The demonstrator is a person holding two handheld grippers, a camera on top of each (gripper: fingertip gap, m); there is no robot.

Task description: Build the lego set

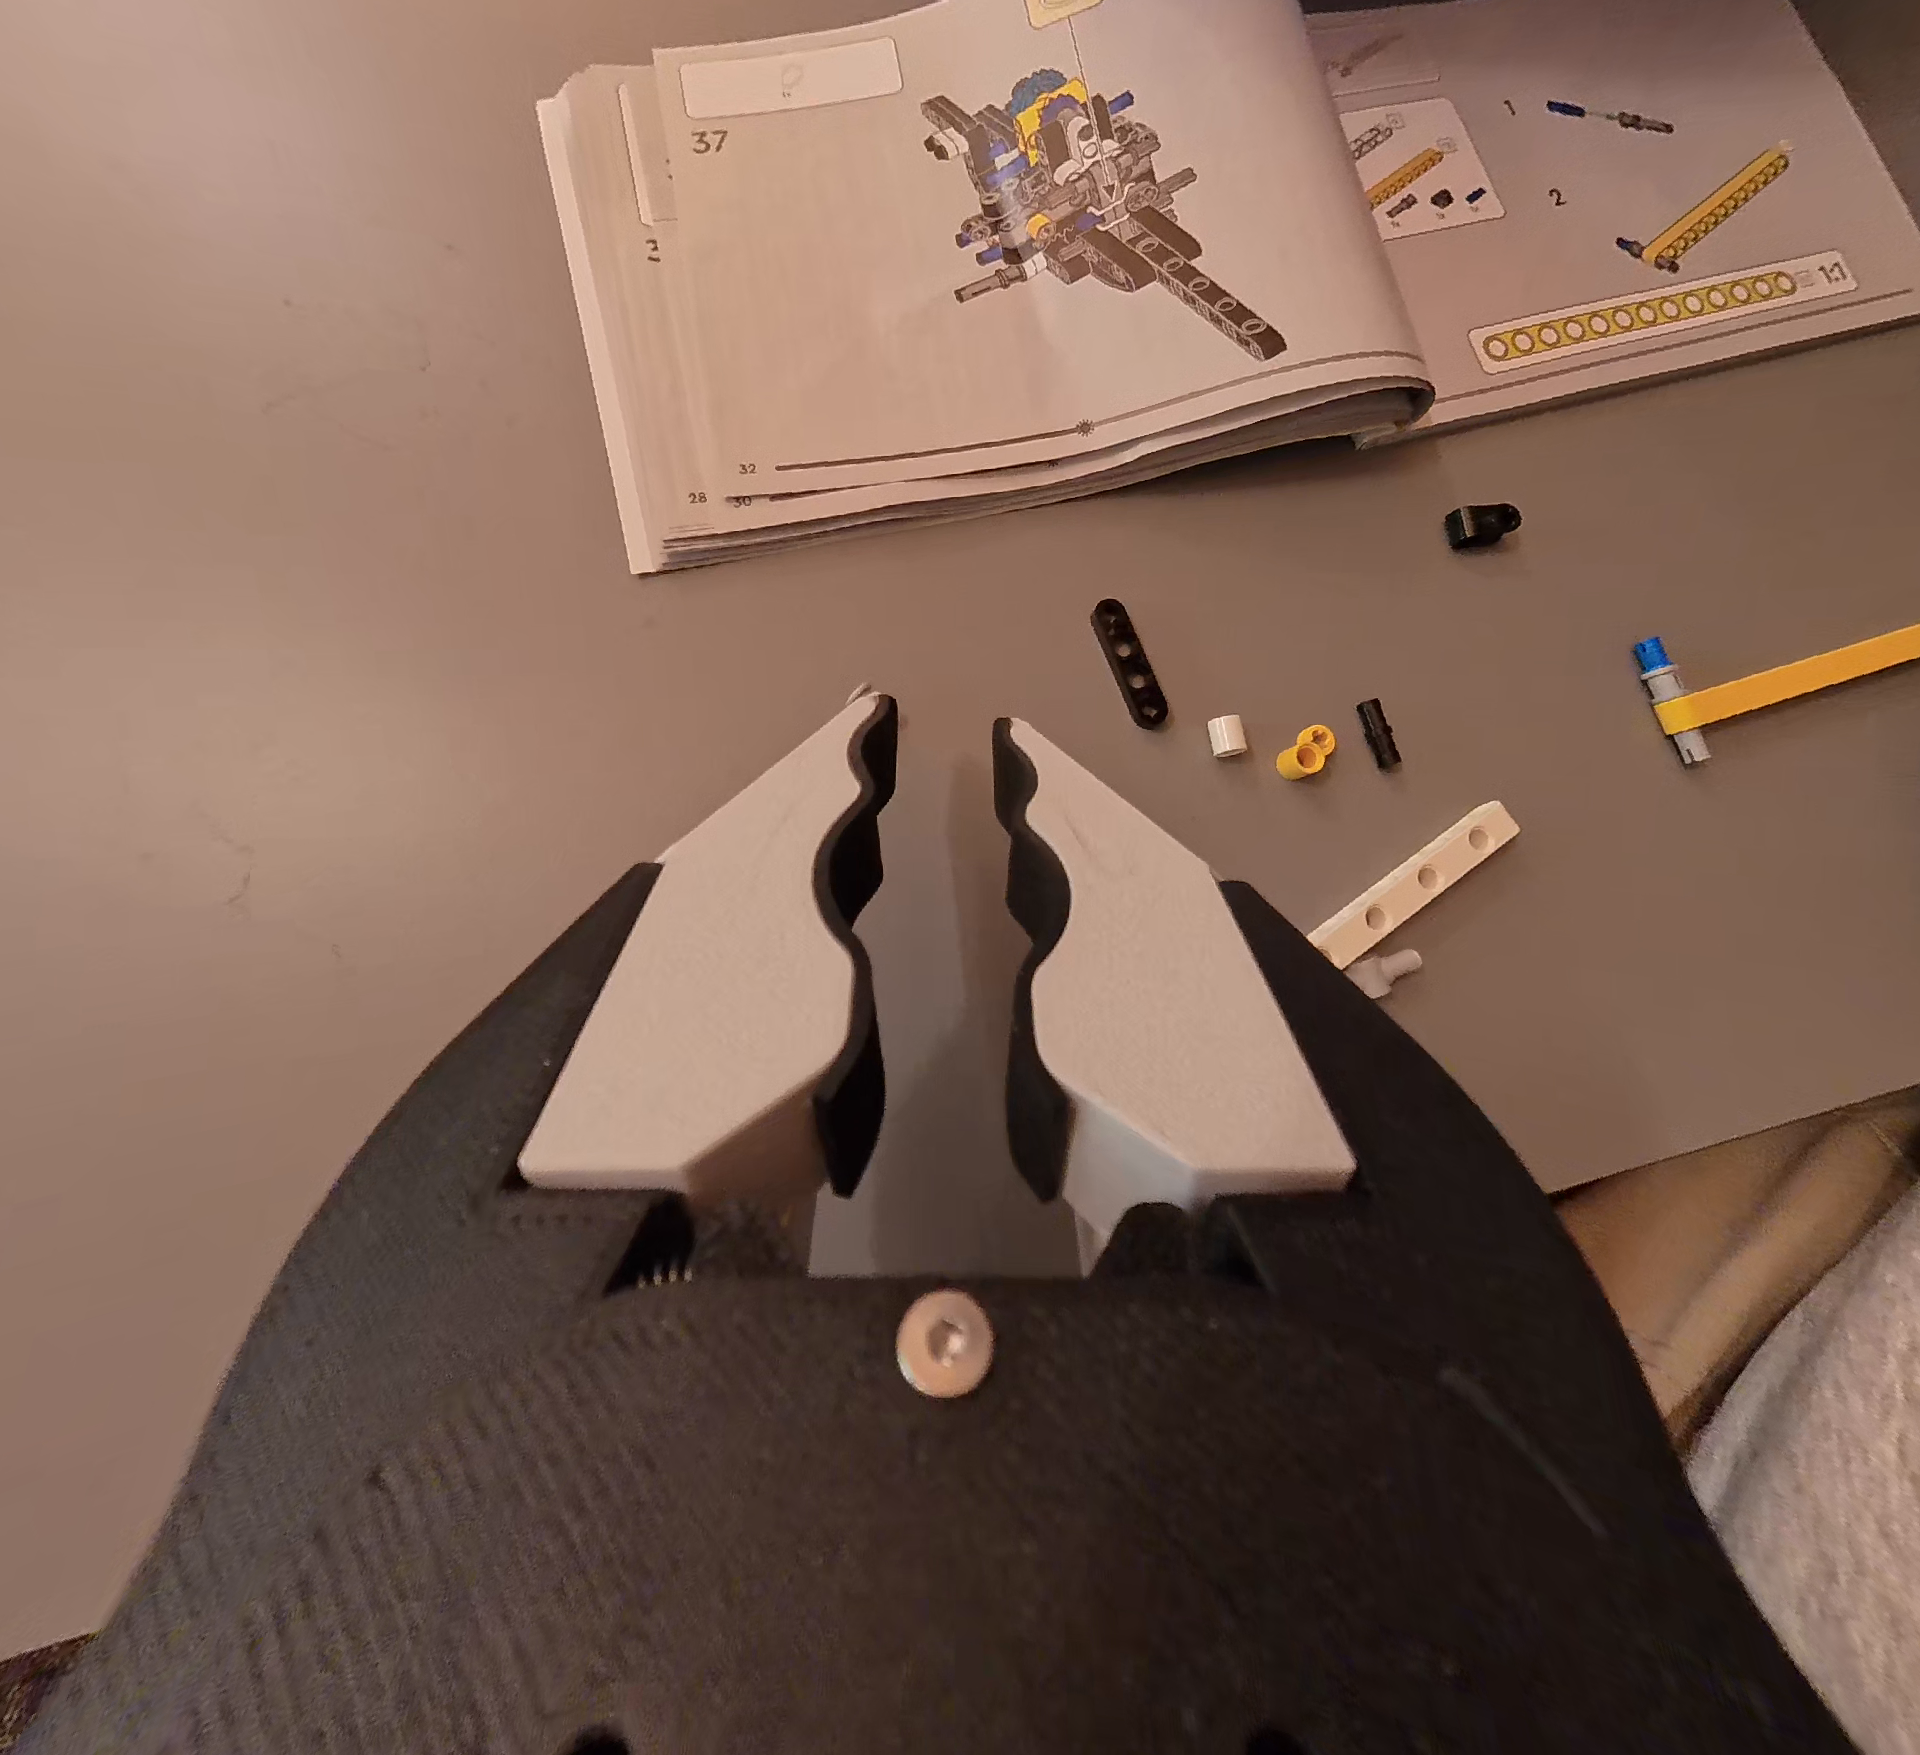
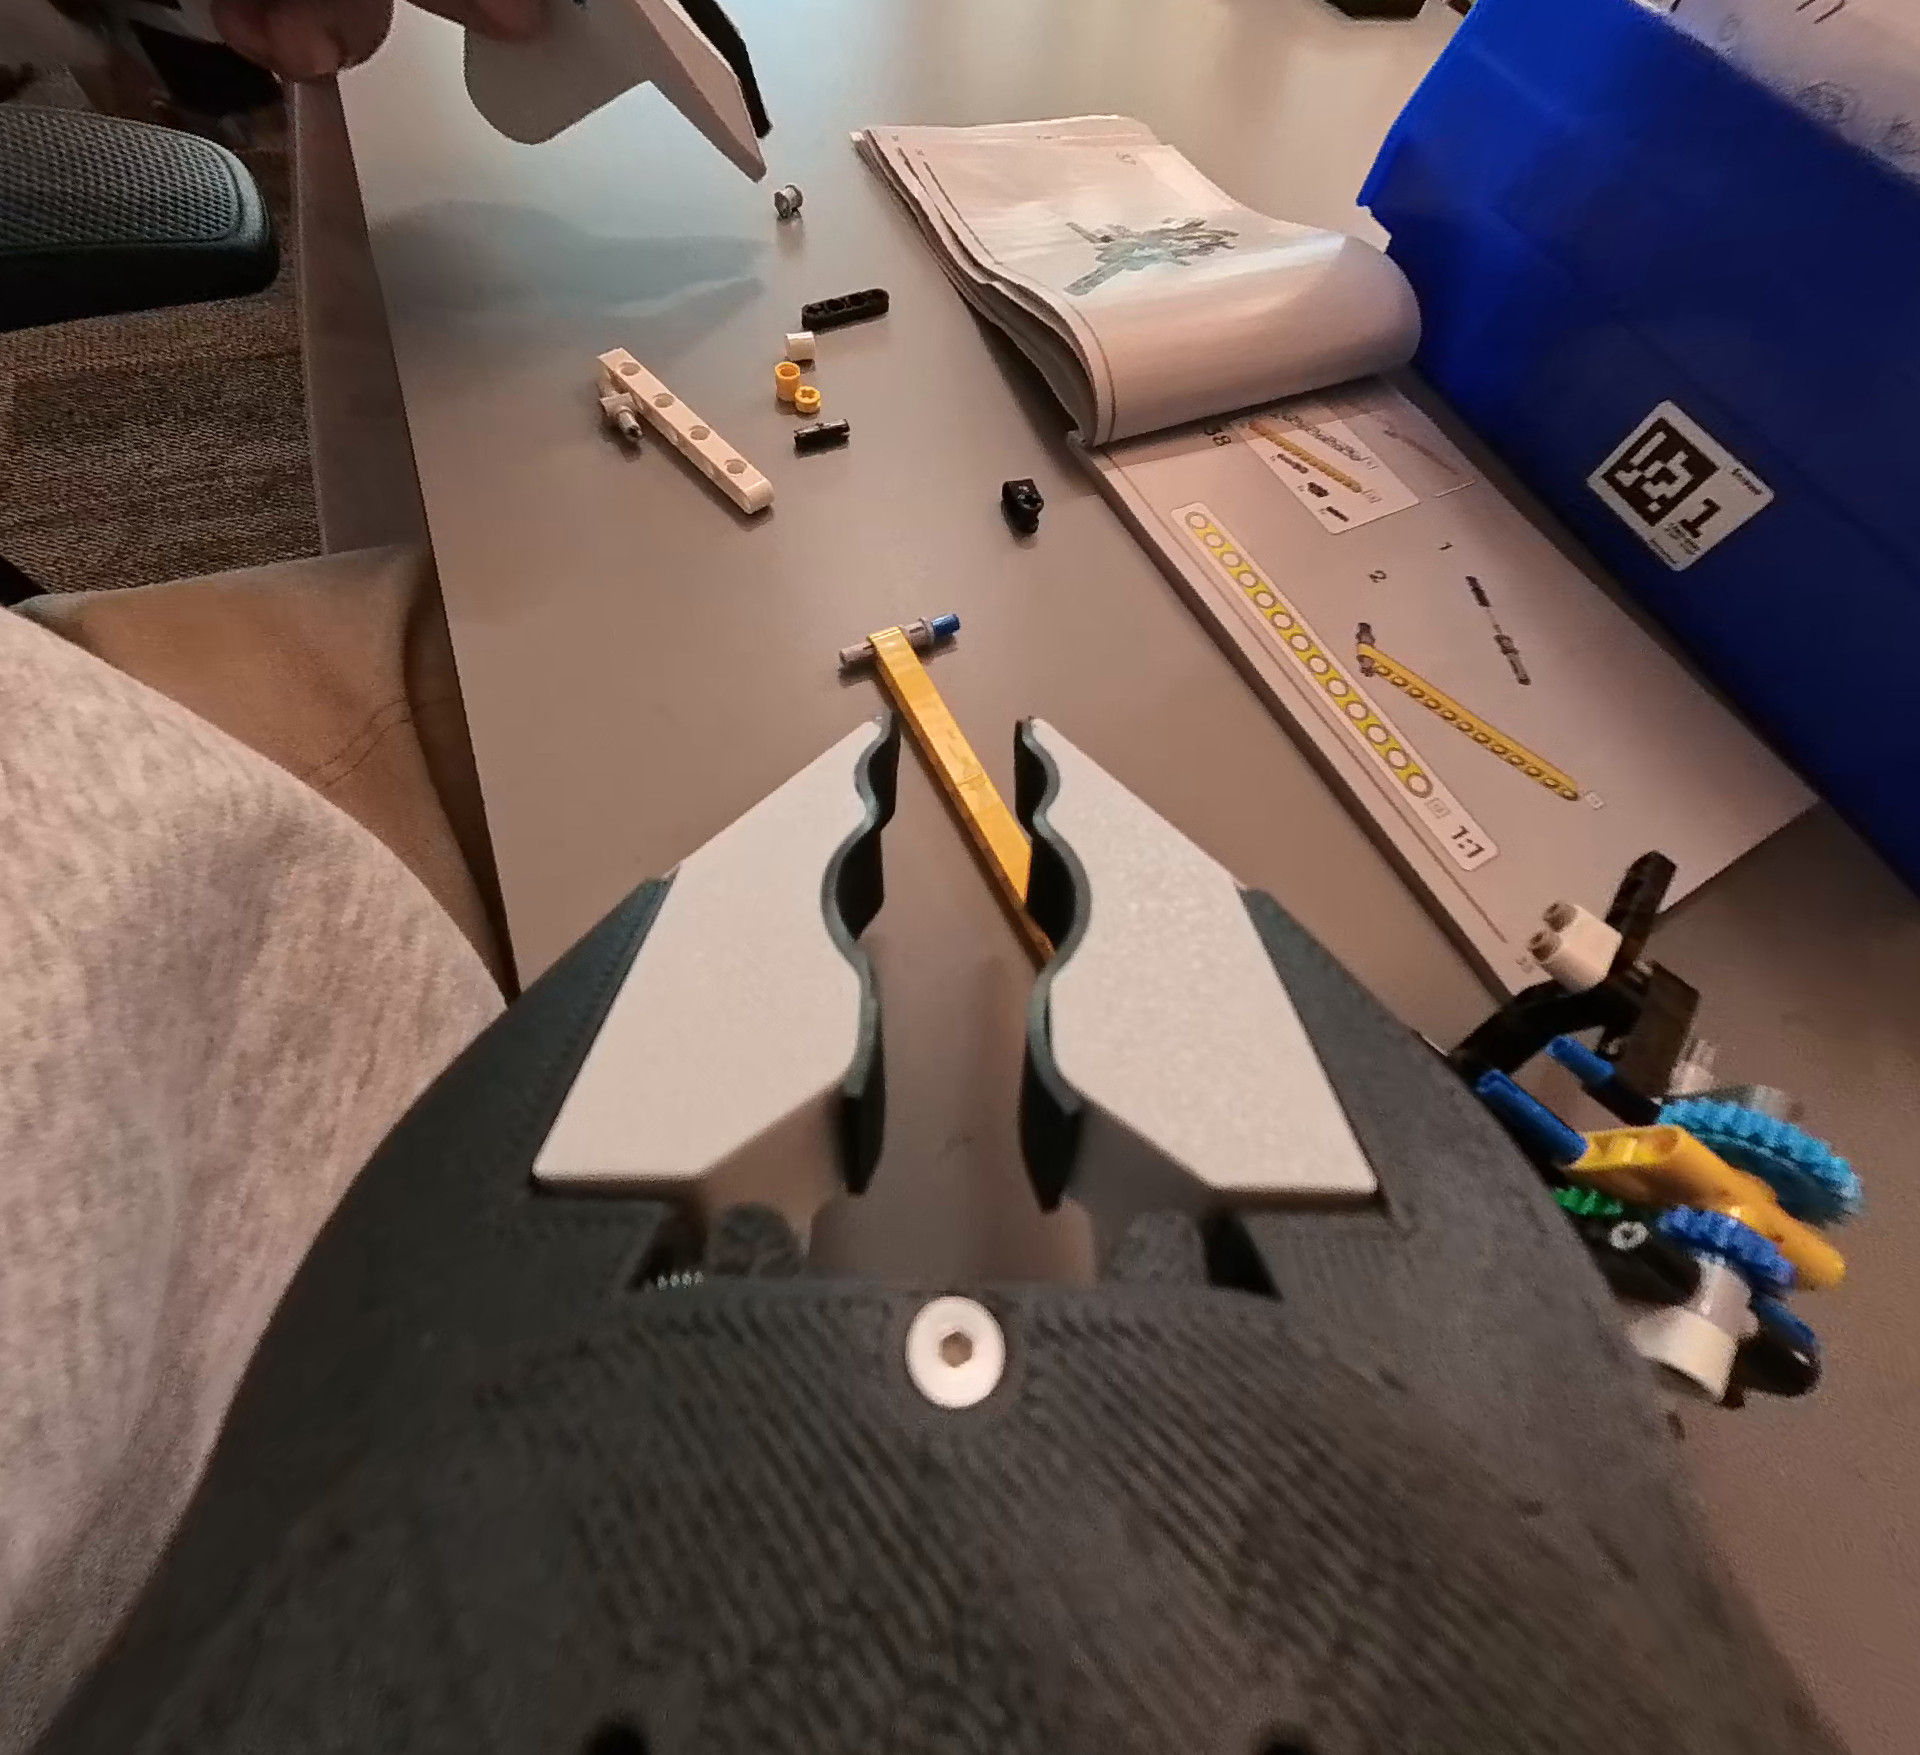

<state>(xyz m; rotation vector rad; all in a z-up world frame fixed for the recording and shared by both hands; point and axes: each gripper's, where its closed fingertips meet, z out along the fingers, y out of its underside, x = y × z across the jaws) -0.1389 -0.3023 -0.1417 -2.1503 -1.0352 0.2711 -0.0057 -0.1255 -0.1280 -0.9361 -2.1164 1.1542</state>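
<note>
My left gripper [image 1: 943, 718] is open and empty, low over the grey table [image 1: 312, 562]. Its tips hover by a small grey round piece [image 2: 790, 201]; it also shows in the right wrist view [image 2: 756, 147]. My right gripper [image 2: 956, 729] is open, with a long yellow beam [image 2: 940, 739] running between its fingers on the table. The beam's far end carries a grey and blue pin [image 2: 902, 640]. Loose parts lie between the grippers: a short black beam [image 1: 1130, 666], a white bush [image 1: 1227, 735], a yellow bush [image 1: 1306, 751], a black pin [image 1: 1379, 734], a black connector [image 1: 1482, 526] and a white beam [image 1: 1423, 879].
An open instruction booklet [image 1: 987, 271] lies behind the parts. A blue bin [image 2: 1662, 251] stands beyond it. A partly built model [image 2: 1683, 1186] with blue gears sits at my right gripper's right side. The table's near edge and a grey sleeve [image 2: 156, 978] are on the left. The tips of one gripper are about 25 cm away from the tips of the other. My right tips are about 15 cm from the white bush [image 1: 1227, 735], my left tips only 6 cm. My right wrist view [image 2: 795, 336] looks at it from another angle.
</note>
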